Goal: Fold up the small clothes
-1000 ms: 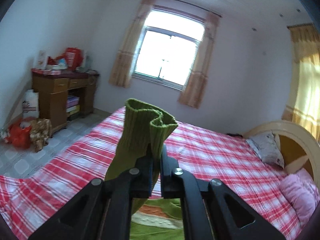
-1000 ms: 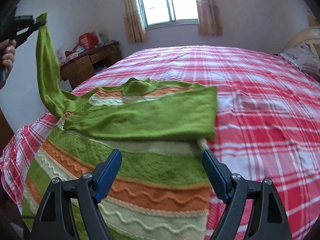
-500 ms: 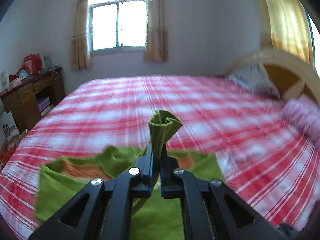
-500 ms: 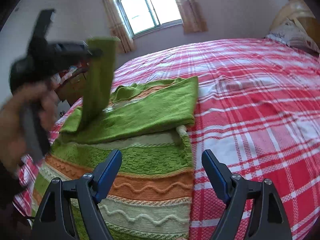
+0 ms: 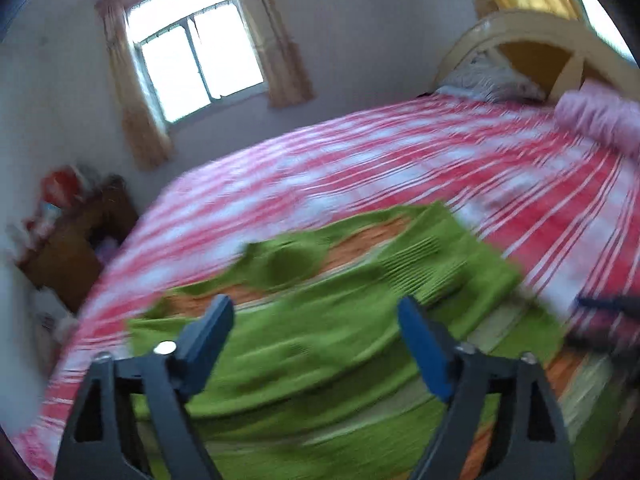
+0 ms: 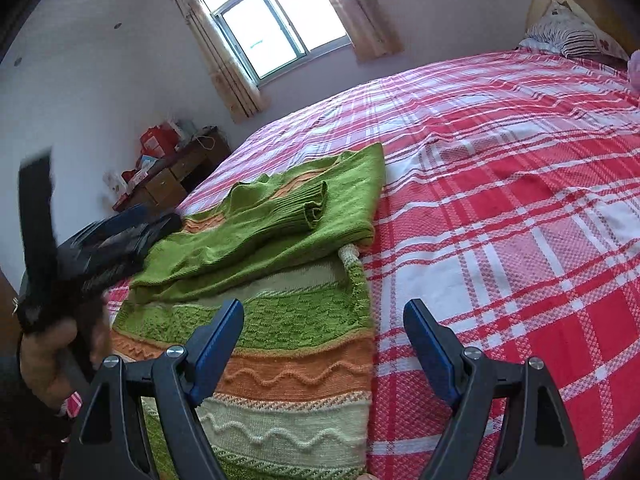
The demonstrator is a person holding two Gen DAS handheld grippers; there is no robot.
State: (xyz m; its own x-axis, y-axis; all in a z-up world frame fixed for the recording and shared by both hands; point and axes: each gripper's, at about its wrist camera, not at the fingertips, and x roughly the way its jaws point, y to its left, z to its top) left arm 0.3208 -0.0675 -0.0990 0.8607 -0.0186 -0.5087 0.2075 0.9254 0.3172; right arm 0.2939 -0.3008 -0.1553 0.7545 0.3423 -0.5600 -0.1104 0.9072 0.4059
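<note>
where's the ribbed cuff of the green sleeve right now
In the right wrist view the cuff lies folded across the sweater chest on the plaid bed, just right of the collar, free of both open grippers.

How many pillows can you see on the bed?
2. A patterned pillow lies by the headboard, and a pink pillow sits beside it near the bed's right edge. More could be hidden out of view.

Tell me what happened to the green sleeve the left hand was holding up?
The left gripper let go of the sleeve; its fingers are now open, and the sleeve lies folded across the sweater. The right gripper stayed open over the bed.
</note>
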